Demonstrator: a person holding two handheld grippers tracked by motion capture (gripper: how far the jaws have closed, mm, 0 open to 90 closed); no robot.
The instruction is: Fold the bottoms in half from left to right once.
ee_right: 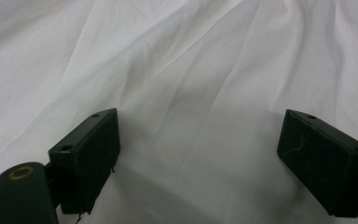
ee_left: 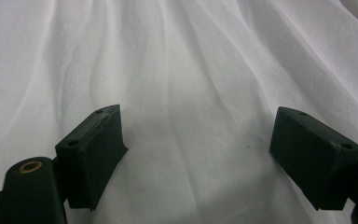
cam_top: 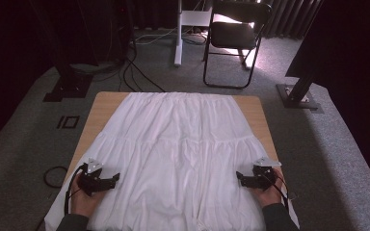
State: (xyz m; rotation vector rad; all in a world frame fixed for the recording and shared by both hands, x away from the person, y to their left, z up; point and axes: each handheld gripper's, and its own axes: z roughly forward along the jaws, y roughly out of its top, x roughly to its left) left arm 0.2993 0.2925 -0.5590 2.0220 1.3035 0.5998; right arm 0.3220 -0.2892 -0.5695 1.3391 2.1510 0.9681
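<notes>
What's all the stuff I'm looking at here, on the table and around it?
skirt: one, white, spread flat over most of the table
table: one, light wood, centre
folding chair: one, black, on the floor beyond the table
white post: one, left of the chair
cables: several, black, on the grey carpet
left gripper: one, black, open, over the skirt's near left side
right gripper: one, black, open, over the near right side
</notes>
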